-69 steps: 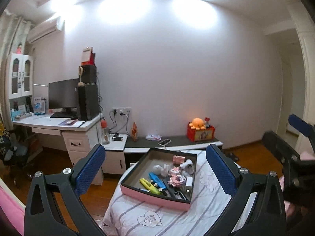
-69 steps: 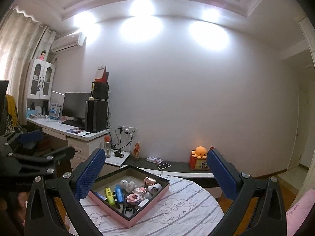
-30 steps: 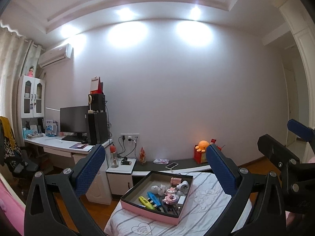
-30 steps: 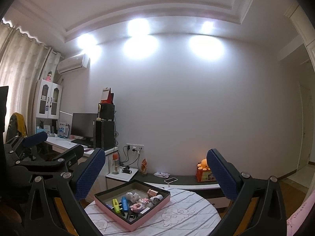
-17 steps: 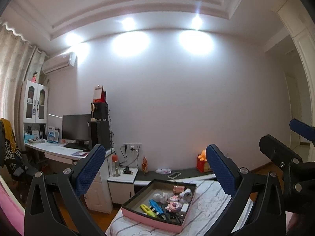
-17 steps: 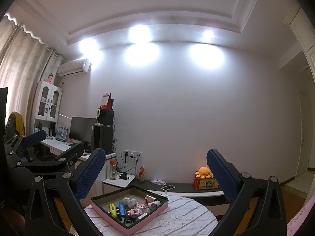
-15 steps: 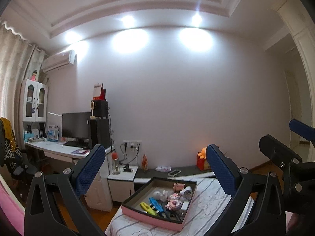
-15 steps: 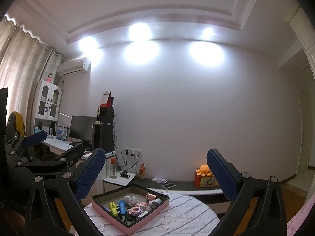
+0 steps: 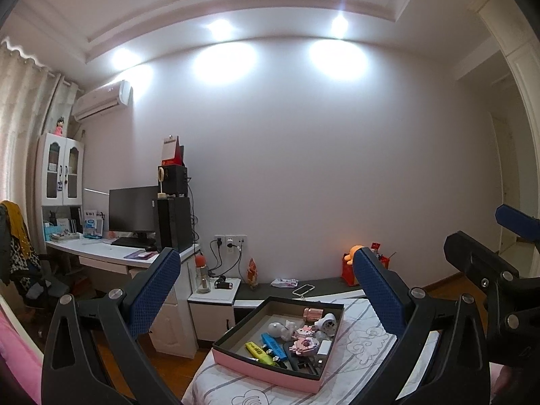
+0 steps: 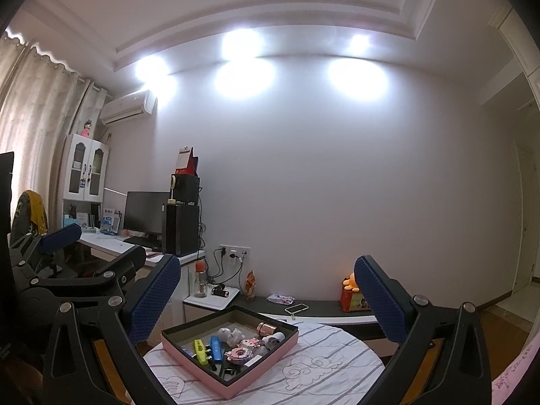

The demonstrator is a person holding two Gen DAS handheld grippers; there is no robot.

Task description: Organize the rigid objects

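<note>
Both tongs, left [image 9: 266, 290] & right [image 10: 270, 297], spread, empty, well above pink tray [image 10: 209, 376].

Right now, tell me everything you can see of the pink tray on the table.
The tray is a shallow square box, pink outside with a dark rim and a grey-beige floor; it looks like cardboard. It lies flat on the striped cloth of the round table, one corner turned toward the camera. Inside lie a yellow marker, a blue marker, a pink block figure, a copper cylinder, white figurines and some dark small parts. Both grippers hang open above it; neither touches it.
</note>
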